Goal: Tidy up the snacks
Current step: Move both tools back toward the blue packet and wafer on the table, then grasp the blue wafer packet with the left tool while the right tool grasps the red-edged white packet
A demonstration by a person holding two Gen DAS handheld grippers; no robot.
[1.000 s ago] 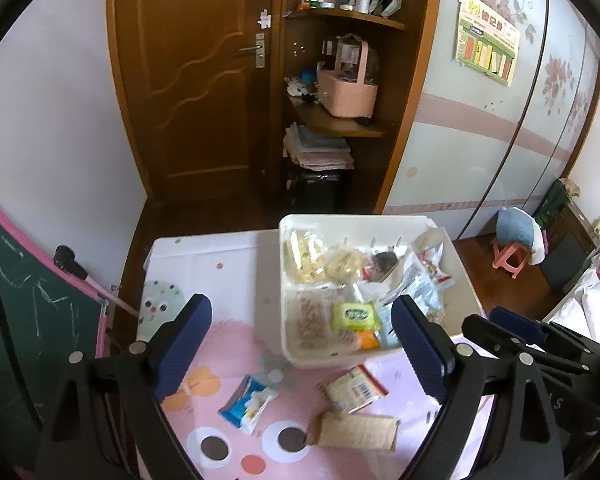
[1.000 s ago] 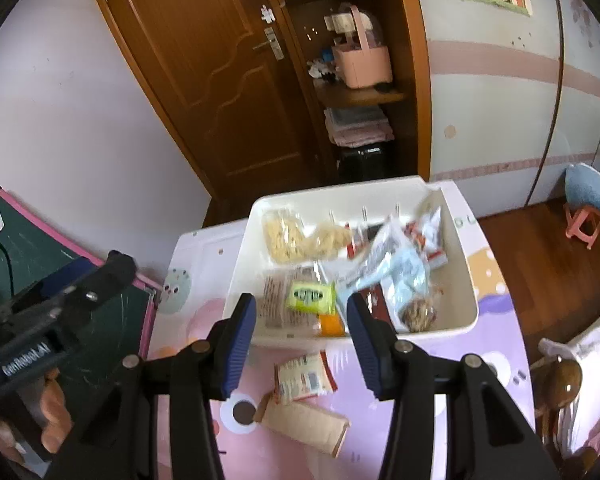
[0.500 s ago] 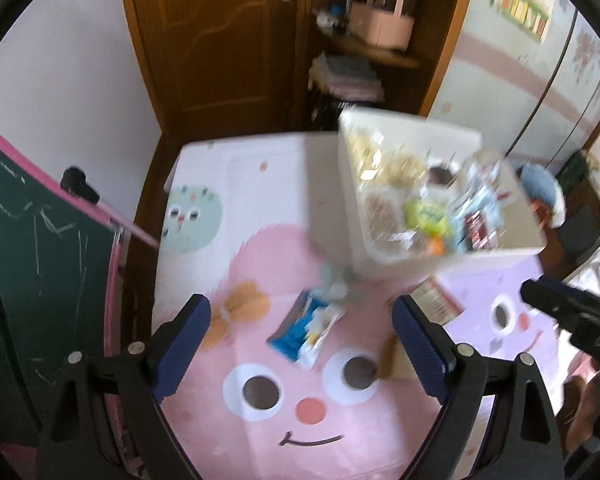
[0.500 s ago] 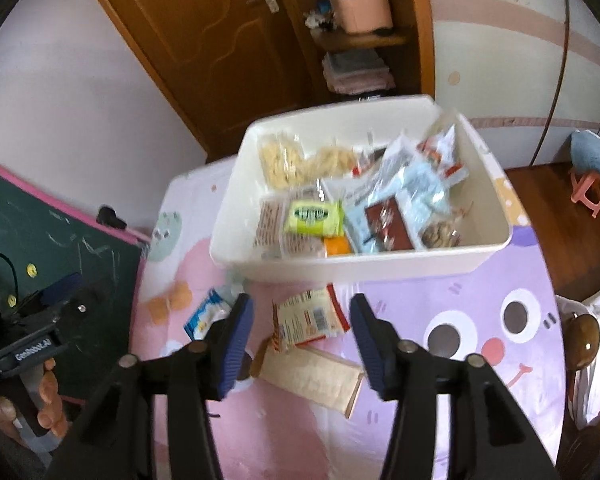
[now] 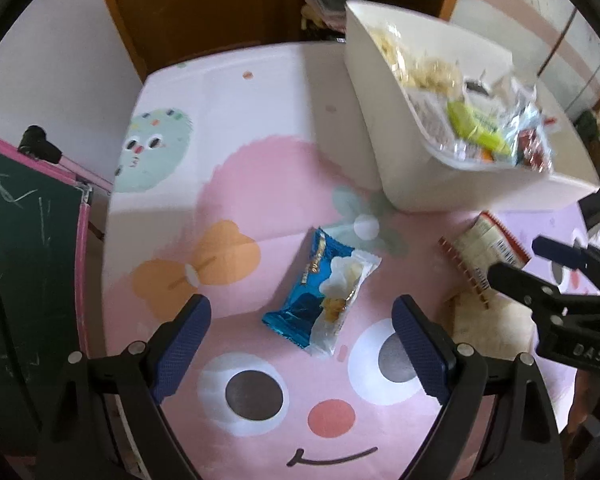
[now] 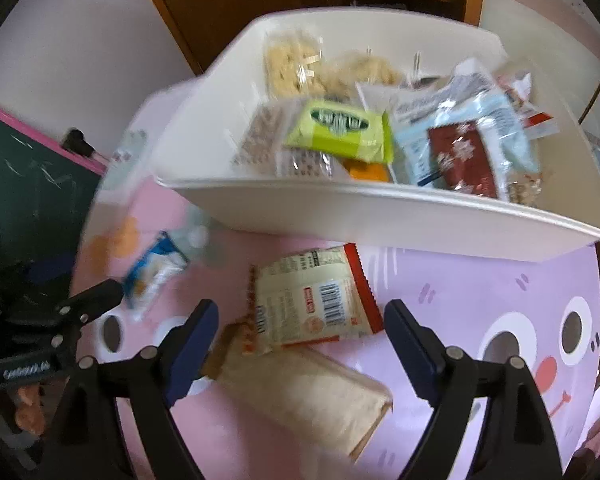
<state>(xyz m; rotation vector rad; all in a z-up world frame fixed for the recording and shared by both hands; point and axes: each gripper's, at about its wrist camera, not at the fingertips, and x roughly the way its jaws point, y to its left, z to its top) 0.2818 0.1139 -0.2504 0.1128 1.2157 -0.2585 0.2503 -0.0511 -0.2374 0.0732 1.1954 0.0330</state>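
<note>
The left hand-held gripper [image 5: 302,316] is hanging with its jaws spread wide above a blue-and-white snack packet [image 5: 322,295], which is lying flat on the pink cartoon cloth of the table [image 5: 236,176], between the two blue pads but touched by neither. The right hand-held gripper [image 6: 300,322] is standing wide as well, its jaws having just been opening; a cream packet with red edges [image 6: 314,298] is lying between them (no pad pressing on it), partly overlapping a plain tan packet [image 6: 308,396] nearer the camera. Just behind both packets the white bin [image 6: 380,216] is sitting on the table, already holding a green packet [image 6: 340,130], pale blue and dark red packets and clear bags of pale snacks.
</note>
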